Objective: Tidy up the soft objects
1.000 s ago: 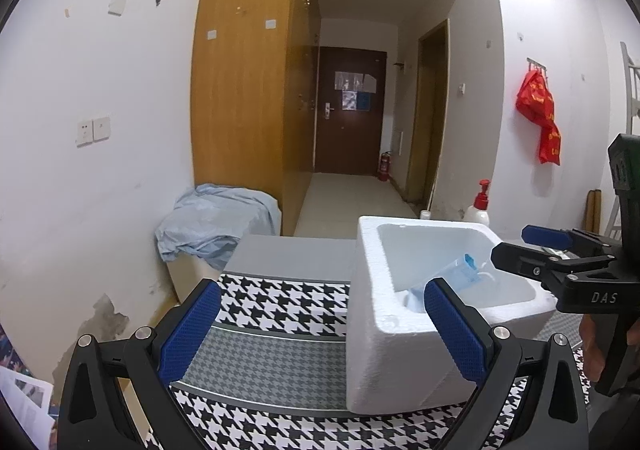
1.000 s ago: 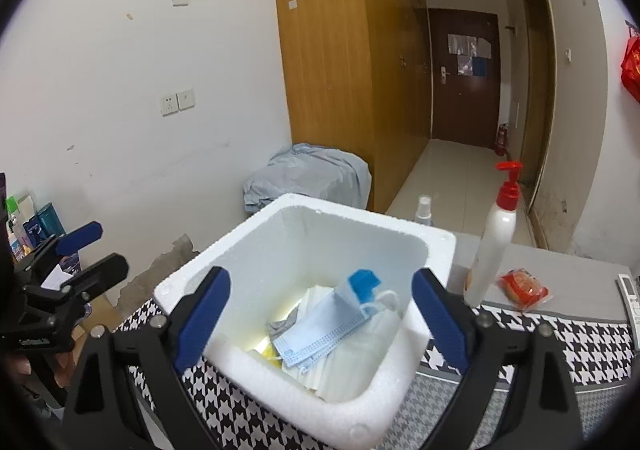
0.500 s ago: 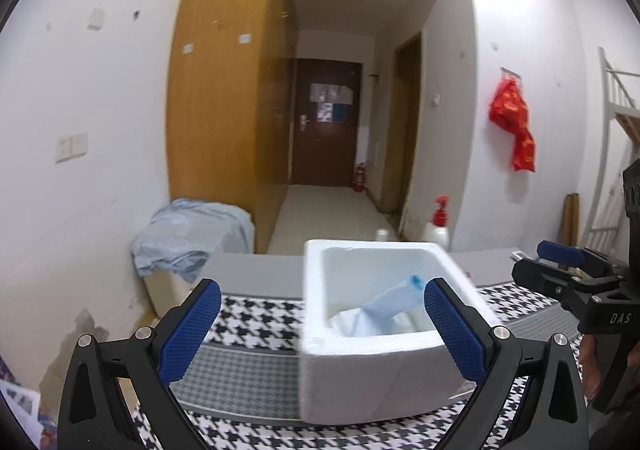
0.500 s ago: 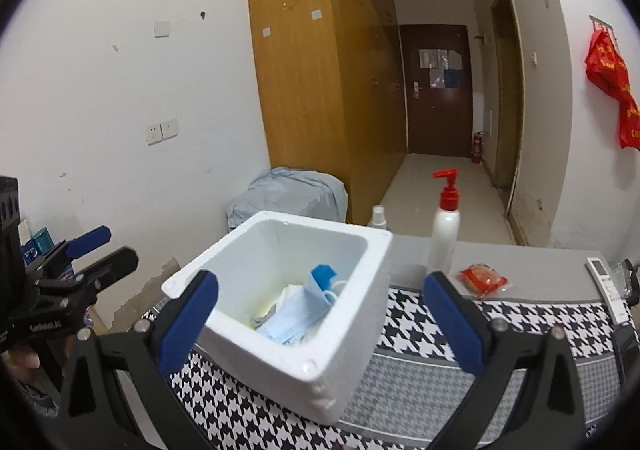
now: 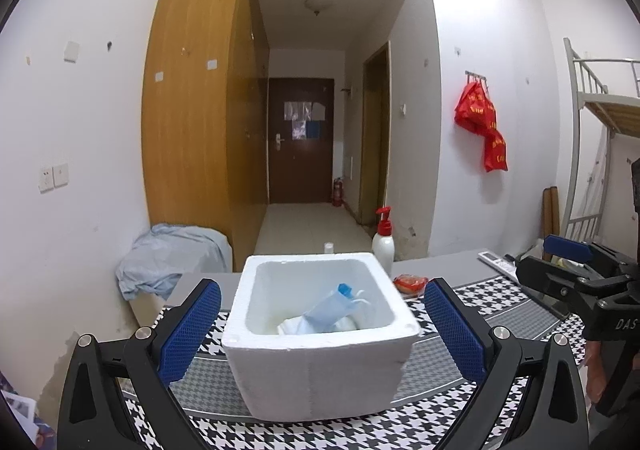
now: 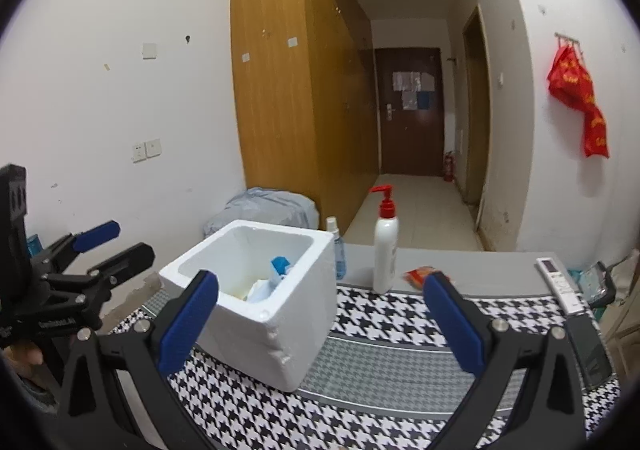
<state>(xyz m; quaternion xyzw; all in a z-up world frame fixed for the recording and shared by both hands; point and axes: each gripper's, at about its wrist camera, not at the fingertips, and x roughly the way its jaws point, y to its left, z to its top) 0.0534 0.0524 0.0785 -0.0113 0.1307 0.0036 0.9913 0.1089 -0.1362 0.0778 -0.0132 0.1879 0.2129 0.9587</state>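
Masks (image 5: pixel 328 312) inside foam box (image 5: pixel 316 366); both grippers' jaws wide apart, empty.

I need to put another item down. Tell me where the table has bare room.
Freest is the houndstooth cloth between the foam box and the remote. Narrower room lies left of the box on the cloth's near corner. It is crowded behind: pump bottle, spray bottle, red packet.

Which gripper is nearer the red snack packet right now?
Right. The right gripper has the red snack packet just beyond its right finger. The left gripper is centred on the foam box, with the packet off behind the box's right corner.
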